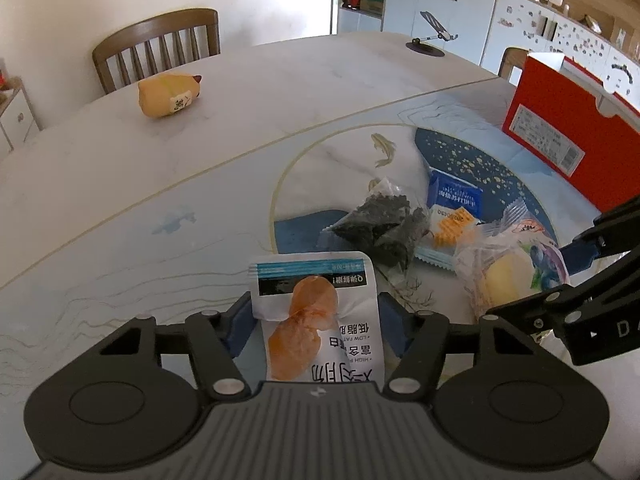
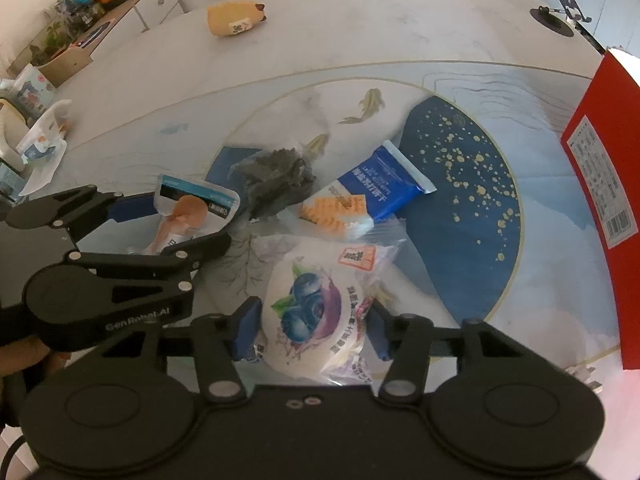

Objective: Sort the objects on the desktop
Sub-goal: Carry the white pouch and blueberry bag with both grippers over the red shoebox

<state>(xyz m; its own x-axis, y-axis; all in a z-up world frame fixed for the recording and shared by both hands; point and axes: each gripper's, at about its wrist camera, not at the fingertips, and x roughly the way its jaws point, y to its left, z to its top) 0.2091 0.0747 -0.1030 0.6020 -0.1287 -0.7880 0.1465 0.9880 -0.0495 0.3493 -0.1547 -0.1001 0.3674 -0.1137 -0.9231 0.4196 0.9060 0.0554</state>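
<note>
While my left hand-held gripper (image 1: 316, 320) pinches the white pouch (image 1: 316, 320) lying on the tabletop (image 1: 120, 200), my right hand-held gripper (image 2: 312, 326) squeezes the blueberry packet (image 2: 312, 316); dark and blue packets lie just ahead.

flat white plastic pouch (image 1: 316, 320): orange print, teal stripe | round clear-wrapped cake packet (image 2: 316, 312): blueberry picture | rectangular blue biscuit wrapper (image 2: 380, 184): orange waffle print | tall red cardboard box (image 1: 568, 140) | bench (image 1: 240, 120): pale marble
</note>
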